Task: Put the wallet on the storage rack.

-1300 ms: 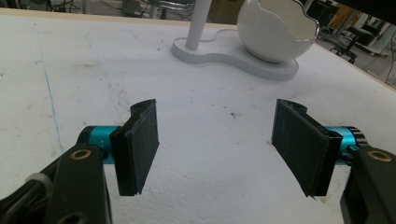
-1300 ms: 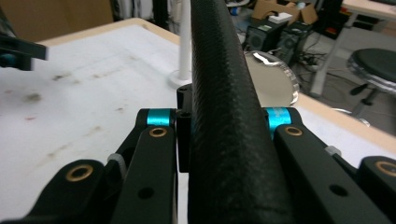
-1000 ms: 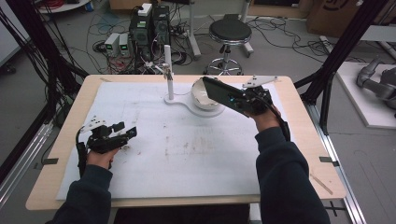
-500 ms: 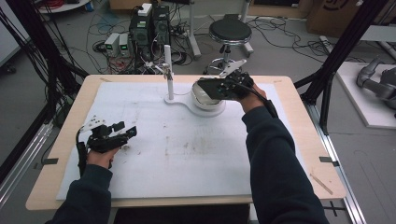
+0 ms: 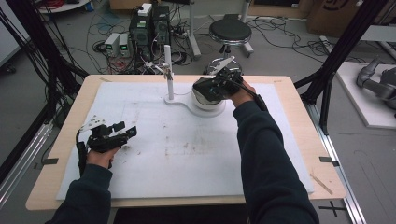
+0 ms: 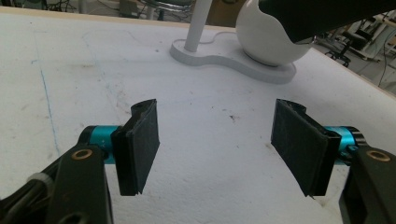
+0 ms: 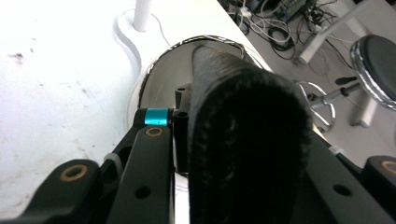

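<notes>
A white round bowl (image 5: 211,103) sits on a white base with an upright white post (image 5: 168,74) at the back middle of the table. My right gripper (image 5: 215,86) hovers over the bowl, shut on a thick black felt piece (image 7: 247,140) that hangs above the bowl's open rim (image 7: 187,51). The felt hides most of the jaws in the right gripper view. My left gripper (image 5: 125,131) rests low at the table's left side, open, with nothing between its pads (image 6: 140,140). Its view looks toward the bowl (image 6: 268,42) and post (image 6: 198,23).
A white mat (image 5: 187,149) with faint marks covers the wooden table (image 5: 299,121). Beyond the far edge stand a black stool (image 5: 229,31), electronics boxes (image 5: 149,23) and floor cables. Black frame legs (image 5: 336,60) rise at the right.
My right hand has swung left and forward, carrying the black felt piece from right of the bowl to directly over it. The left gripper has stayed put.
</notes>
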Available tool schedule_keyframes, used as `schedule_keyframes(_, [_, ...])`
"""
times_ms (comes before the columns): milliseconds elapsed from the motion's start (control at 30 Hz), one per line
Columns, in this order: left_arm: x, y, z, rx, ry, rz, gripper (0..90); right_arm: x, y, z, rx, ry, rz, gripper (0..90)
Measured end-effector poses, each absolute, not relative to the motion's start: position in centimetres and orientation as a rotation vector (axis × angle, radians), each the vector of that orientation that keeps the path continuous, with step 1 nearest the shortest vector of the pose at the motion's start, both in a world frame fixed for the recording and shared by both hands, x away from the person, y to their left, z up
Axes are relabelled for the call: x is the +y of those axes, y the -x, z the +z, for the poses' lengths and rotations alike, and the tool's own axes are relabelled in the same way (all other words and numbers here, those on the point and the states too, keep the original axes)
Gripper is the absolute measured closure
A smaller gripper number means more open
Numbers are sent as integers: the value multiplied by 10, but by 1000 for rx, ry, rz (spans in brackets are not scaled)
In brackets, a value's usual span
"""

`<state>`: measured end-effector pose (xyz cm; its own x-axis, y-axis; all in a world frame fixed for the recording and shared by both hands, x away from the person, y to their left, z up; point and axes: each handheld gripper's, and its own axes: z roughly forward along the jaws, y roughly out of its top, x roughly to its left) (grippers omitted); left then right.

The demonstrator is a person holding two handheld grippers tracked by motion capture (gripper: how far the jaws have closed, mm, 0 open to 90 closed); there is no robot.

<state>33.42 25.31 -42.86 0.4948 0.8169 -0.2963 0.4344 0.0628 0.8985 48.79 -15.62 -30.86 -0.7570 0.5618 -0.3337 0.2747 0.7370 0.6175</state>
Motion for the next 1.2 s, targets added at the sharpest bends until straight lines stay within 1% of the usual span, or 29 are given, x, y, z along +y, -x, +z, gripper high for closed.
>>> schedule_keyframes(33, [253, -334, -429, 1114, -1567, 408, 322, -163, -485, -309, 2396, -638, 821, 657])
schedule_keyframes(67, [253, -334, -429, 1113, -1571, 406, 322, -166, -483, -309, 2385, -654, 849, 638])
schedule_keyframes(200, [253, -334, -429, 1114, -1571, 409, 322, -174, -477, -307, 2381, -674, 890, 618])
schedule_keyframes(233, [253, -334, -429, 1115, -1571, 408, 322, -178, -472, -304, 2380, -680, 889, 576])
schedule_keyframes(267, [253, -334, -429, 1115, -1571, 408, 322, -180, -469, -302, 2373, -682, 889, 565])
schedule_keyframes(433, [252, -334, -428, 1114, -1573, 406, 322, -191, -461, -299, 2371, -692, 872, 564])
schedule_keyframes(500, [252, -334, -428, 1113, -1572, 406, 322, -203, -456, -307, 2334, -687, 920, 582])
schedule_keyframes(633, [252, -334, -428, 1113, -1571, 405, 322, -214, -452, -319, 2320, -727, 973, 574])
schedule_keyframes(700, [252, -334, -429, 1114, -1572, 404, 322, -219, -452, -324, 2328, -771, 1001, 542])
schedule_keyframes(767, [251, -334, -429, 1112, -1574, 405, 322, -221, -453, -327, 2333, -787, 1035, 539])
schedule_keyframes(800, [251, -334, -429, 1114, -1573, 405, 322, -221, -454, -328, 2317, -800, 1064, 573])
schedule_keyframes(833, [251, -334, -429, 1115, -1573, 405, 322, -221, -454, -328, 2317, -800, 1064, 573])
schedule_keyframes(867, [252, -334, -429, 1115, -1575, 404, 322, -221, -454, -328, 2317, -799, 1072, 612])
schedule_keyframes(900, [252, -334, -429, 1116, -1574, 404, 322, -220, -455, -329, 2333, -781, 1069, 702])
schedule_keyframes(967, [253, -334, -429, 1116, -1573, 406, 322, -216, -454, -327, 2330, -730, 1028, 743])
schedule_keyframes(1000, [253, -334, -429, 1117, -1574, 403, 322, -211, -451, -319, 2288, -657, 1004, 760])
schedule_keyframes(1100, [252, -334, -429, 1115, -1579, 404, 324, -209, -452, -311, 2253, -621, 1034, 764])
schedule_keyframes(1200, [252, -334, -429, 1112, -1580, 400, 325, -206, -459, -303, 2274, -585, 986, 765])
